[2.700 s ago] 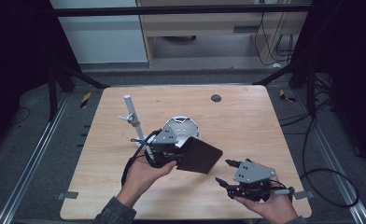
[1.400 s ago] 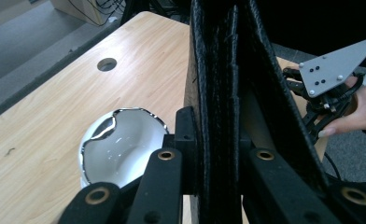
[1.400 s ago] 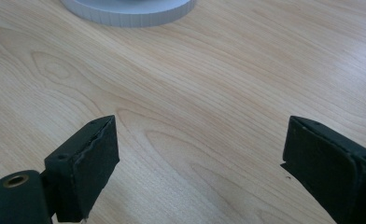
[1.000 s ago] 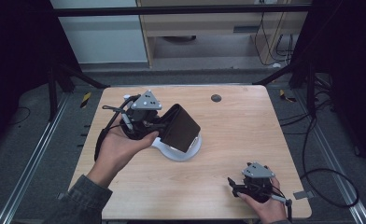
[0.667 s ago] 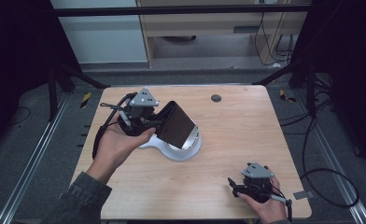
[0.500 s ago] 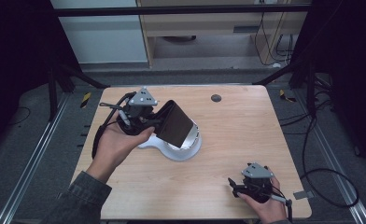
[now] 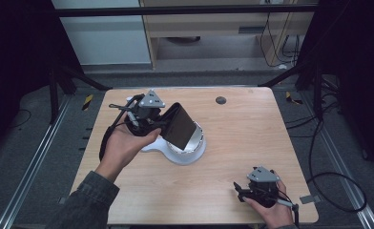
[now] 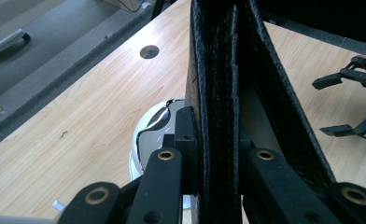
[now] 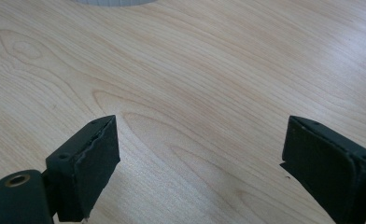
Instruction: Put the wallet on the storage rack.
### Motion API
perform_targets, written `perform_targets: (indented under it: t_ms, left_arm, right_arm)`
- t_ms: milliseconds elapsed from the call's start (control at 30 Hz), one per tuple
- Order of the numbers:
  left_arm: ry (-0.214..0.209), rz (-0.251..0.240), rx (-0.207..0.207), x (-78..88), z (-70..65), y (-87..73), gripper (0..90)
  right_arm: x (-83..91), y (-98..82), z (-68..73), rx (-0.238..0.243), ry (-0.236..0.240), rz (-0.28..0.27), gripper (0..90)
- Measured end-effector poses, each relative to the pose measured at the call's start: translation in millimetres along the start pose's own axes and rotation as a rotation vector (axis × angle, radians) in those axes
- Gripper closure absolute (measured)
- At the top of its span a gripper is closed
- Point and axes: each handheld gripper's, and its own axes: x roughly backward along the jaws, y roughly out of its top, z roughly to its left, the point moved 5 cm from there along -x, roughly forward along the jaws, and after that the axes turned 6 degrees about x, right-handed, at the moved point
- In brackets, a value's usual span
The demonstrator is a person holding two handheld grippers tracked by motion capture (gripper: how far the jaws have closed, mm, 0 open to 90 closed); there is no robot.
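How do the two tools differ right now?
The left tool is clamped on a black wallet; the right tool stands open with nothing between its jaws. The left tool is raised over the white stand; the right tool sits low at the table's near edge. Both are black, hand-held, with a grey plate on top.

I see a black wallet (image 8: 228, 93) of grained, matt leather with stitched edges, a glossy white plastic stand (image 7: 194, 151), and a smooth pale wood-grain desk (image 9: 218, 70).
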Motion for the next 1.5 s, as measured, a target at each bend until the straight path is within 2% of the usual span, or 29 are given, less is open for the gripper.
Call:
perform_targets:
  t_ms: [333,467,567,1033,1167,1300,1500]
  left_arm:
    - [0.005,0.039,0.002,-27.4,2.8,-5.7,80.6]
    - [0.0,0.038,0.007,-35.4,3.5,-6.0,80.6]
    - [0.014,0.054,-0.006,-40.7,4.2,-7.6,80.5]
    - [0.0,0.086,0.023,-61.9,8.1,-14.6,80.5]
    - [-0.002,0.097,0.042,-69.2,9.9,-16.6,80.4]
    - [-0.018,0.098,0.057,-74.4,10.6,-18.1,80.4]
    - [-0.02,0.101,0.066,-82.1,10.2,-18.5,80.3]
  right_arm:
    - [0.5,-0.7,-0.6,-0.003,0.003,0.001,11.1]
    - [0.6,-1.1,-0.9,-0.003,0.005,0.004,11.0]
    - [0.6,-1.2,-1.0,-0.001,0.006,0.005,11.0]
    - [0.5,-1.8,-1.1,-0.003,0.01,0.007,10.9]
    - [0.1,-1.9,-0.9,-0.001,0.013,0.006,10.9]
    - [0.4,-1.8,-0.6,-0.001,0.016,0.006,10.9]
    - [0.3,-2.3,-1.3,-0.001,0.014,0.008,10.8]
